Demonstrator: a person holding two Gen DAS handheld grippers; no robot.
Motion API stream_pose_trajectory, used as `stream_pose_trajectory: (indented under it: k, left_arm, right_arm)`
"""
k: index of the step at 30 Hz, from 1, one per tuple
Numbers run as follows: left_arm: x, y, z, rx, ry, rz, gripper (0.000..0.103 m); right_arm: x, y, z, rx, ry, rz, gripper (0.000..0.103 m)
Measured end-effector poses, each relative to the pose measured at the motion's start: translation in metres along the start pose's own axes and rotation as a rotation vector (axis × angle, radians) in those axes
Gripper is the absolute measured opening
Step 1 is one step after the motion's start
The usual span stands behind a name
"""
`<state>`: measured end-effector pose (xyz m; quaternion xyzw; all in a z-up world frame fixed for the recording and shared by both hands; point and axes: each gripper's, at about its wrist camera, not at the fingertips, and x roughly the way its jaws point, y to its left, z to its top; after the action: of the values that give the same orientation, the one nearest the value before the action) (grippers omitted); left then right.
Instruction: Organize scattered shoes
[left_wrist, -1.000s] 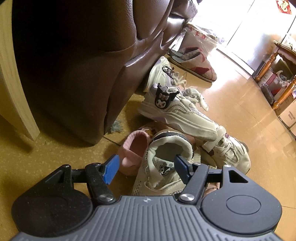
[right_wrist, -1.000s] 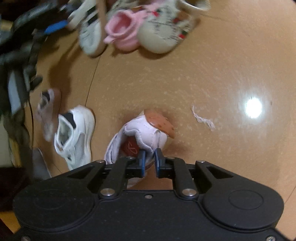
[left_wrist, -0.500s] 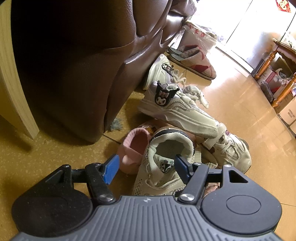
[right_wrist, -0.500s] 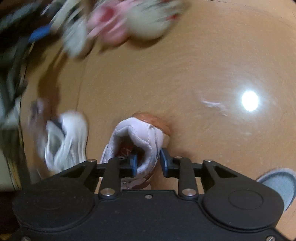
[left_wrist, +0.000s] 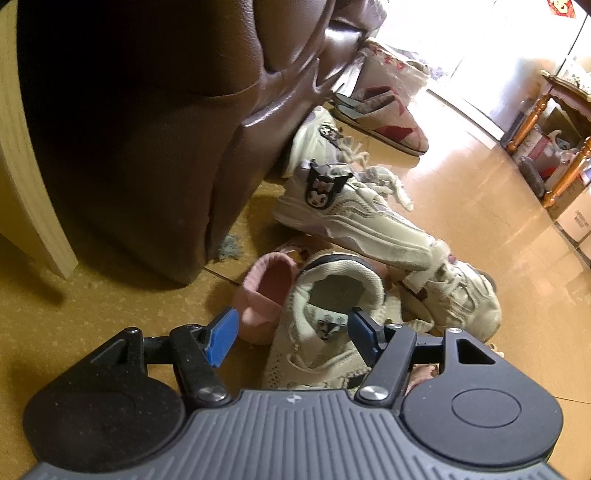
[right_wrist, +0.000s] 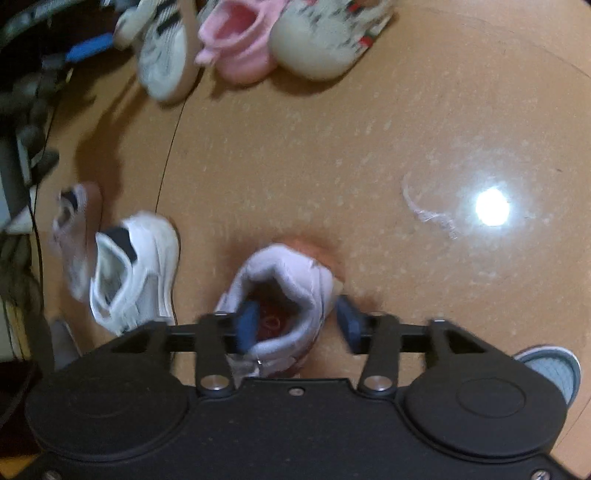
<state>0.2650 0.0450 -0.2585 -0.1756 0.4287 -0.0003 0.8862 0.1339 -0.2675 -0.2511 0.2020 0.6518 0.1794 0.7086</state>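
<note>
The right tongs (right_wrist: 295, 325) have just been opening; the little white shoe with the red inside (right_wrist: 284, 291) sits on the floor (right_wrist: 332, 147) between the two blue pads, and one pad (right_wrist: 246, 325) is down inside the shoe's mouth while the other stands just off its outer wall, so the shoe is let go, I think. It stands next to a white sneaker with a dark heel tab (right_wrist: 136, 269), a small gap between them.

What could go wrong: if the right tongs lift away crooked, the pad inside the mouth may hook the collar and drag the shoe over or tip it onto its side; then it would no longer sit straight by its neighbour.

The left tongs (left_wrist: 290, 330) are wide apart and hold nothing; they hang over a cream mesh shoe (left_wrist: 325, 332) in the heap beside the brown sofa (left_wrist: 147, 110). A pink slipper (left_wrist: 264, 295) leans right against that cream shoe, and a big cream sneaker with a cartoon badge (left_wrist: 354, 221) lies just behind; if the tongs bite too wide they may grab the slipper too, or knock the heap about; soft mesh can also squash and slip out.
</note>
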Motion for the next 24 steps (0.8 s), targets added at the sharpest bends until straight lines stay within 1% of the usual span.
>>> stream_pose_trajectory:
  k: [1,2,3,5,8,12,14,18,21,24]
  left_arm:
    - [0.001,0.001,0.0,-0.009,0.001,-0.002,0.064]
    - [0.002,0.002,0.001,-0.022,0.003,-0.006,0.055]
    - [0.002,0.004,0.002,-0.035,0.005,-0.01,0.053]
    - [0.006,0.006,0.005,-0.045,0.013,-0.013,0.052]
    - [0.012,0.007,0.009,-0.059,0.018,-0.021,0.052]
    - [0.023,0.004,0.012,-0.057,0.035,-0.009,0.052]
    - [0.028,0.003,0.012,-0.064,0.044,-0.016,0.052]
    - [0.035,0.001,0.011,-0.045,0.071,-0.039,0.017]
    - [0.031,0.002,0.011,-0.066,0.078,-0.059,0.013]
    - [0.021,0.004,0.014,-0.083,0.085,-0.097,0.012]
  right_arm:
    - [-0.003,0.0,0.001,0.007,-0.006,-0.004,0.056]
    - [-0.007,0.001,0.002,0.013,-0.013,-0.01,0.057]
    - [-0.007,0.002,0.002,0.014,-0.016,-0.012,0.059]
    - [-0.009,0.005,0.003,0.032,-0.026,-0.023,0.062]
    - [-0.01,0.008,0.002,0.044,-0.02,-0.03,0.063]
    - [-0.014,0.018,0.004,0.002,-0.021,-0.047,0.069]
    - [-0.014,0.017,0.004,0.006,-0.022,-0.048,0.07]
    - [-0.009,0.01,0.001,0.035,-0.021,-0.067,0.072]
    - [-0.007,0.006,-0.003,0.055,-0.024,-0.081,0.073]
    - [-0.002,-0.003,-0.008,0.102,-0.038,-0.077,0.073]
